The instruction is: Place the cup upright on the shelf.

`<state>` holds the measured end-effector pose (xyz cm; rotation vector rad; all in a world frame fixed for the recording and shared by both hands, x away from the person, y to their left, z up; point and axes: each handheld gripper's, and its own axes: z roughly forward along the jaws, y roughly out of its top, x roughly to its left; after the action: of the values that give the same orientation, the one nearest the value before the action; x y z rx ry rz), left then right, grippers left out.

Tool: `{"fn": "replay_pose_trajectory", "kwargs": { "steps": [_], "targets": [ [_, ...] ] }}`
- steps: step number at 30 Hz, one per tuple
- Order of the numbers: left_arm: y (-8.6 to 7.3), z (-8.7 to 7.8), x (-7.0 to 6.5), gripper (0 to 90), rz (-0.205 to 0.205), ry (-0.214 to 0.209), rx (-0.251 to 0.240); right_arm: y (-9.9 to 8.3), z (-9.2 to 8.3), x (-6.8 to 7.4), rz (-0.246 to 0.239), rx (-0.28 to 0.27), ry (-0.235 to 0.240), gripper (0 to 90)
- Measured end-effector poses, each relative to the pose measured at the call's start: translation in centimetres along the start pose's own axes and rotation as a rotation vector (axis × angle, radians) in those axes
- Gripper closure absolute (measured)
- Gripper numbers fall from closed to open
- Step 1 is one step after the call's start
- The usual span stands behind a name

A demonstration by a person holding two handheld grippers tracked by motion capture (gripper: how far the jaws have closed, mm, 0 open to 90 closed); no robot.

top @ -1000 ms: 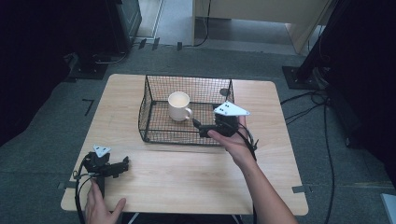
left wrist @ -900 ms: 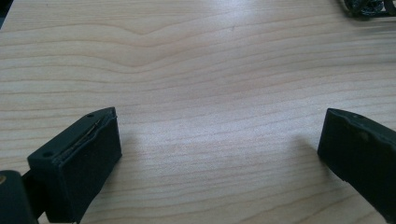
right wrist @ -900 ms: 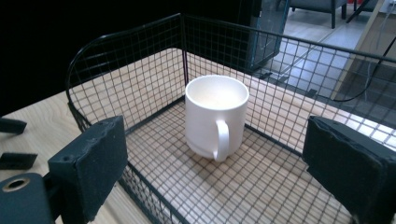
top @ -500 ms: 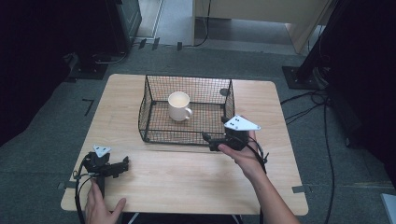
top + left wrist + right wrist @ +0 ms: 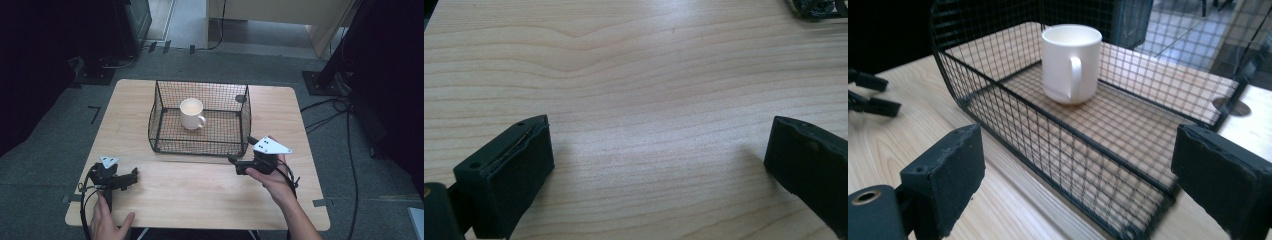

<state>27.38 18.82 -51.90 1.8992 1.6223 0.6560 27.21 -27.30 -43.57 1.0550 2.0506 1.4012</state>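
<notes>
while my right gripper [image 5: 239,164] hovers just outside the near right corner of the wire basket [image 5: 160,102], its jaws stand wide apart with nothing between them. in the right gripper view the two black pads [image 5: 943,180] frame the basket's near wall, and through the mesh i see the white mug [image 5: 1071,62] standing upright on the basket floor, its handle turned toward me. from the high view the mug [image 5: 192,113] sits in the left half of the basket, toward the far side, clear of the mesh walls. my right hand [image 5: 270,175] holds the gripper above the wooden table [image 5: 200,200], with the grey three-cornered plate on top and the cable trailing back toward my wrist.

my left gripper [image 5: 131,176] lies low near the near left corner of the table, well apart from the basket, my left hand [image 5: 107,222] behind it at the table's edge. in the left gripper view its jaws are spread wide as well, the pads [image 5: 514,175] resting close over bare wood grain and gripping nothing. a small dark round mark [image 5: 240,98] shows on the table at the basket's far right corner.
</notes>
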Motion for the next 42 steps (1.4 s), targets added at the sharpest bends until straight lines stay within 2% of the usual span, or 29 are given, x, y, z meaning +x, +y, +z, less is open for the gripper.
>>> {"fn": "replay_pose_trajectory", "kwargs": {
  "steps": [8,16,31,32,42],
  "targets": [
    [0.0,0.0,0.0,0.0,0.0,0.0,0.0,-2.4,-2.1,-1.9,0.037,0.008,-0.038,7.4],
    [0.0,0.0,0.0,0.0,0.0,0.0,0.0,-4.2,-3.3,-3.3,0.065,0.024,-0.076,7.4],
    [0.0,0.0,0.0,0.0,0.0,0.0,0.0,-7.9,-4.9,-5.4,0.12,0.091,-0.141,7.2],
    [0.0,0.0,0.0,0.0,0.0,0.0,0.0,-8.3,-5.2,-5.7,0.122,0.1,-0.157,7.1],
    [0.0,0.0,0.0,0.0,0.0,0.0,0.0,-10.3,-7.1,-7.3,0.158,0.131,-0.213,7.0]
  ]
}}
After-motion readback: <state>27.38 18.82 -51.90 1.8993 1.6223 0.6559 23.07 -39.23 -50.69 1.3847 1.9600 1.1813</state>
